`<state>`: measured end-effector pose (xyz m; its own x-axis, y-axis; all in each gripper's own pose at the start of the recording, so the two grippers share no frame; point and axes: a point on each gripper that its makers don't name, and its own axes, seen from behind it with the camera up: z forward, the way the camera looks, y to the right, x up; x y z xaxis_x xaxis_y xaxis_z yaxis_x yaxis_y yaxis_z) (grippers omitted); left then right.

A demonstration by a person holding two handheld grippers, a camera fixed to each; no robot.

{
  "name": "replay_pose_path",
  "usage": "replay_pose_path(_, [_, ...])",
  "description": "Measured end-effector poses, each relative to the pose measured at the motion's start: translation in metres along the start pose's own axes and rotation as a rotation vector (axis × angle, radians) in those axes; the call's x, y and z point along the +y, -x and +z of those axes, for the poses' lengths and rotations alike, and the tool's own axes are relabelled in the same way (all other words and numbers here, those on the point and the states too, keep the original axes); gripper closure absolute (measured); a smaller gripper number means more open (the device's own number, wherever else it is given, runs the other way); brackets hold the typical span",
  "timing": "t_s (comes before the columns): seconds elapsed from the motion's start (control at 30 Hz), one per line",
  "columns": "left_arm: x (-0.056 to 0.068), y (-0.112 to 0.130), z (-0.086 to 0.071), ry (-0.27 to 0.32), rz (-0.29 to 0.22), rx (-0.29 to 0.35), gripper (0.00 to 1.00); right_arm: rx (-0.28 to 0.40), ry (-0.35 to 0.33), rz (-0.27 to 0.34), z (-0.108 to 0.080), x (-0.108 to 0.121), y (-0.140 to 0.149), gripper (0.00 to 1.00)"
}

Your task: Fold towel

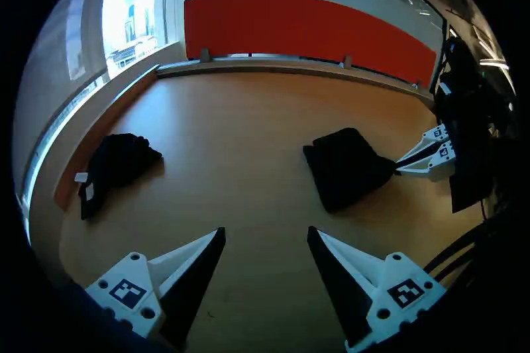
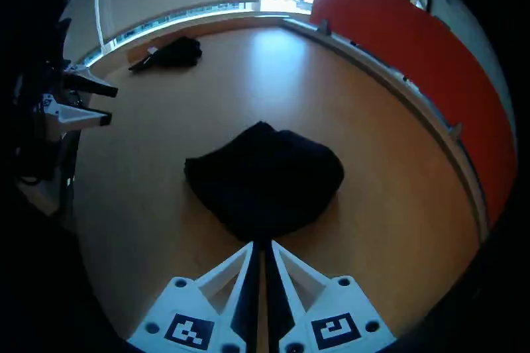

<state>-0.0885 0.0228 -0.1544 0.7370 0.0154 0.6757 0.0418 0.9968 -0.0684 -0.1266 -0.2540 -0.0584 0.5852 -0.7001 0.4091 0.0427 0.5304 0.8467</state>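
Wooden table [image 1: 245, 128] ends at a window [image 1: 129, 15] at 11 o'clock and an orange partition [image 1: 298, 25] at 12. Black towel [image 2: 265, 177] lies mid-table, bare wood around it; right gripper [image 2: 262, 246] pinches its 6 o'clock edge. Left gripper [image 1: 265, 230] gapes, holding nothing.

One folded black towel [image 1: 344, 166] and one crumpled, white-tagged black cloth [image 1: 116, 164] are lying on one light-brown wooden tabletop [image 1: 252, 128]. One long orange partition panel [image 1: 305, 25] is bordering it. Two white plastic grippers are showing: left gripper [image 1: 265, 230], right gripper [image 2: 263, 244].
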Motion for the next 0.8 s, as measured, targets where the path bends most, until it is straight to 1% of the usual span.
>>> replay_pose_path(0.2, [0.002,-0.004,0.0,0.008,0.017,0.009,0.08,0.079,0.038,-0.006,-0.02,0.014,-0.036,0.96])
replay_pose_path(0.47, [0.005,-0.014,-0.001,0.018,0.025,0.026,0.08,0.171,0.068,0.004,-0.045,0.027,-0.078,0.96])
replay_pose_path(0.6, [0.005,-0.019,-0.001,0.021,0.03,0.032,0.08,0.195,0.084,0.004,-0.054,0.033,-0.089,0.96])
replay_pose_path(0.8, [0.006,-0.026,-0.001,0.031,0.034,0.038,0.08,0.218,0.106,0.016,-0.067,0.044,-0.096,0.96])
